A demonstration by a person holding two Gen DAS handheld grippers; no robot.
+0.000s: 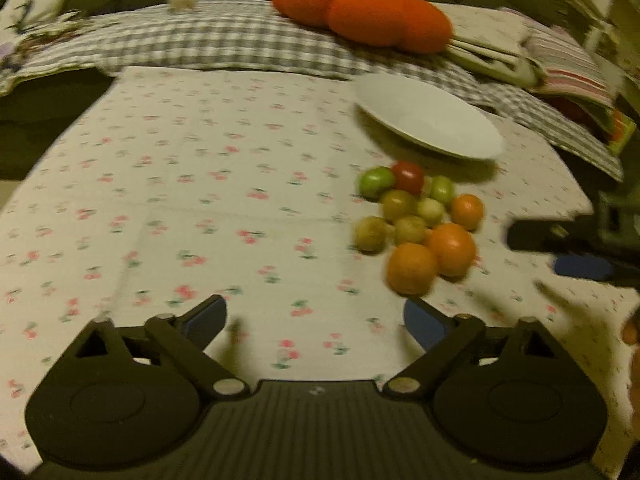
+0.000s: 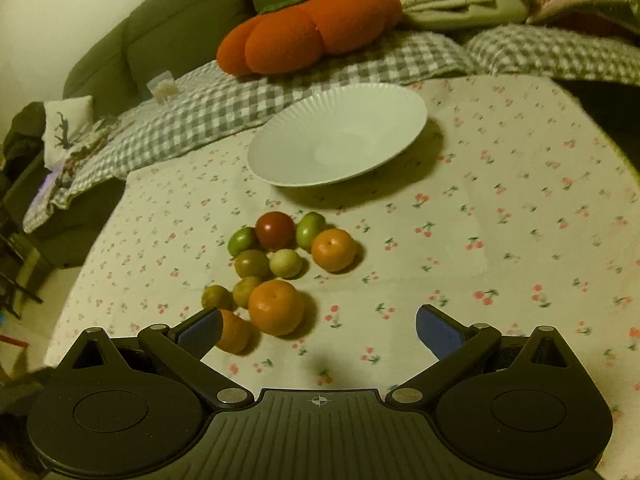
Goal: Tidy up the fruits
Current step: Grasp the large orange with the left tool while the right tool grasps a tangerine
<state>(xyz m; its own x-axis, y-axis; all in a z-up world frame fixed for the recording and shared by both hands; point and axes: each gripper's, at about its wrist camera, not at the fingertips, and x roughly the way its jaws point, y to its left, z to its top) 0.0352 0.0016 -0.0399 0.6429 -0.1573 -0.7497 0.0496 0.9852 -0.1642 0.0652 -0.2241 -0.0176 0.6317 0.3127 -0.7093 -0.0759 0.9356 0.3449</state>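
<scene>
A pile of small fruits lies on the cherry-print tablecloth (image 2: 500, 240): three oranges, the largest (image 2: 276, 306) (image 1: 452, 248) nearest my right gripper, a red fruit (image 2: 275, 230) (image 1: 408, 176) and several green and yellowish ones (image 2: 242, 240). Behind the pile stands a white ribbed plate (image 2: 340, 136) (image 1: 428, 116) with nothing on it. My right gripper (image 2: 320, 330) is open just short of the pile; its left fingertip (image 2: 200, 330) hides part of one orange (image 2: 236, 334). My left gripper (image 1: 316, 322) is open over bare cloth, to the left of the fruits, holding nothing.
An orange pumpkin-shaped cushion (image 2: 308, 28) and checked blankets (image 2: 200, 112) lie on the sofa behind the table. Folded cloths (image 1: 560, 64) are stacked at the back right. The right gripper (image 1: 560, 252) reaches in at the right edge of the left wrist view.
</scene>
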